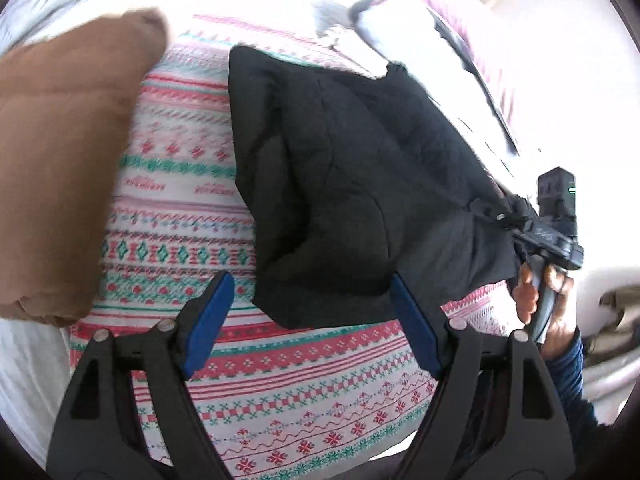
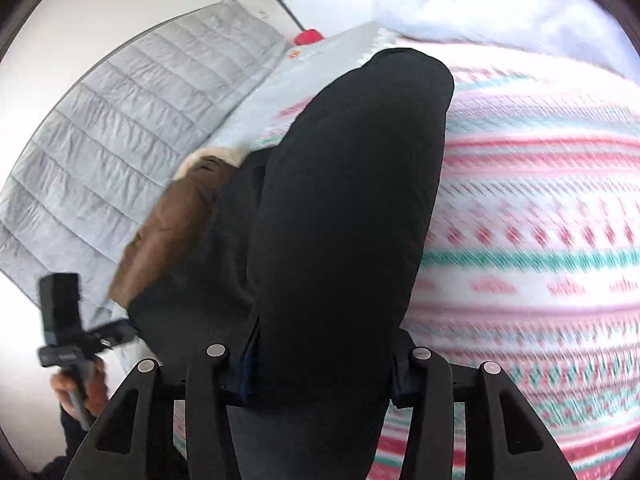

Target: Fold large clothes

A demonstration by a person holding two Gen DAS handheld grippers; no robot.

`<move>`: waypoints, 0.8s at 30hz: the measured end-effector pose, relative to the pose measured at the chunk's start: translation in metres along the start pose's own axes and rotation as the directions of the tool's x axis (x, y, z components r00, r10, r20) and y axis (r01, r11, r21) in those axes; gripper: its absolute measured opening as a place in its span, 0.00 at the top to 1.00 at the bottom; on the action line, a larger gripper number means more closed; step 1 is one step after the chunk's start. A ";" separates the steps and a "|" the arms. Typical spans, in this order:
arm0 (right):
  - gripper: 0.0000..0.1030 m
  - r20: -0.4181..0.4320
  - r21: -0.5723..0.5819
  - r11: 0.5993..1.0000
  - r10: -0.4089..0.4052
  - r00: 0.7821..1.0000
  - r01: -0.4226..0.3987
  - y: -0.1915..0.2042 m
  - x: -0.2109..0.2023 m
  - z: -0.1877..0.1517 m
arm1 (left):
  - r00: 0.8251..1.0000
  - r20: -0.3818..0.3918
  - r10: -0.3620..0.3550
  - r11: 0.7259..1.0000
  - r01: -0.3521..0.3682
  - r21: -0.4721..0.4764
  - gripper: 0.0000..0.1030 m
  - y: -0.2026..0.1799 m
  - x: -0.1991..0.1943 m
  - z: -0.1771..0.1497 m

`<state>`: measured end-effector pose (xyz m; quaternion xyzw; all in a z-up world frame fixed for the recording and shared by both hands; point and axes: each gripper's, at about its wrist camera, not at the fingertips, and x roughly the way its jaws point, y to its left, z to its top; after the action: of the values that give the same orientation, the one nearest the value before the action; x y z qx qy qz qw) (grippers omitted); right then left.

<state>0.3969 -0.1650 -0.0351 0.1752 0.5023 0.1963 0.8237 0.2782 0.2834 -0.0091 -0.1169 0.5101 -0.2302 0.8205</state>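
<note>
Brown folded garment beside black jacket on patterned bedspread.

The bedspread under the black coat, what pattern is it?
White bedspread with red, pink and green knit-style bands; clearest in the left wrist view.

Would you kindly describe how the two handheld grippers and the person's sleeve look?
Left gripper: black angular linkage arms with silver rivets, blue pads. Right gripper: the same black arms and rivets. The person's sleeve is dark navy.
</note>
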 end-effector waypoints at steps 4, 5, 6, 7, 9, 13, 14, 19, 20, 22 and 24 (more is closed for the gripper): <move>0.46 -0.041 0.060 0.998 0.005 0.999 -0.003 -0.028 0.016 -0.007 | 0.998 0.033 -0.048 0.998 0.050 -0.041 0.22 -0.002 -0.003 0.007; 0.45 -0.040 0.062 0.998 0.014 0.999 -0.012 -0.026 0.018 -0.003 | 0.995 0.042 -0.090 0.992 0.093 -0.081 0.22 0.001 -0.001 0.010; 0.44 -0.041 0.063 0.998 0.021 0.999 -0.018 -0.026 0.017 -0.001 | 0.994 0.050 -0.101 0.989 0.106 -0.100 0.22 0.000 0.000 0.010; 0.43 -0.043 0.065 0.998 0.026 0.999 -0.023 -0.029 0.016 0.000 | 0.994 0.060 -0.094 0.989 0.100 -0.106 0.22 -0.002 0.003 0.012; 0.40 -0.045 0.078 0.996 0.035 0.998 -0.031 -0.045 0.007 -0.004 | 0.998 0.051 -0.049 0.996 0.052 -0.071 0.22 -0.016 0.018 0.018; 0.30 -0.050 0.130 0.988 0.088 0.995 -0.081 -0.064 -0.002 -0.004 | 0.995 0.001 0.104 0.994 -0.104 -0.023 0.21 -0.027 0.045 0.021; 0.30 -0.052 0.139 0.986 0.098 0.994 -0.090 -0.070 -0.005 -0.005 | 0.995 -0.007 0.102 0.994 -0.102 -0.045 0.20 -0.023 0.048 0.022; 0.25 -0.062 0.196 0.971 0.149 0.987 -0.134 -0.074 -0.005 -0.005 | 0.999 -0.047 -0.016 0.983 0.007 -0.181 0.12 0.004 0.064 0.013; 0.24 -0.063 0.206 0.968 0.158 0.985 -0.142 -0.075 -0.009 -0.007 | 0.997 -0.061 -0.037 0.982 0.025 -0.187 0.12 0.005 0.068 0.011; 0.22 -0.066 0.238 0.958 0.177 0.982 -0.157 -0.082 -0.010 -0.007 | 0.990 -0.102 -0.097 0.974 0.074 -0.213 0.10 0.007 0.080 0.006; 0.21 -0.068 0.259 0.952 0.186 0.980 -0.162 -0.086 -0.011 -0.007 | 0.983 -0.124 -0.135 0.964 0.101 -0.246 0.06 0.008 0.088 0.001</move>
<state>0.3982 -0.2439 -0.0713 0.3130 0.5431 0.2105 0.7502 0.3140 0.2467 -0.0807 -0.2286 0.5824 -0.2233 0.7475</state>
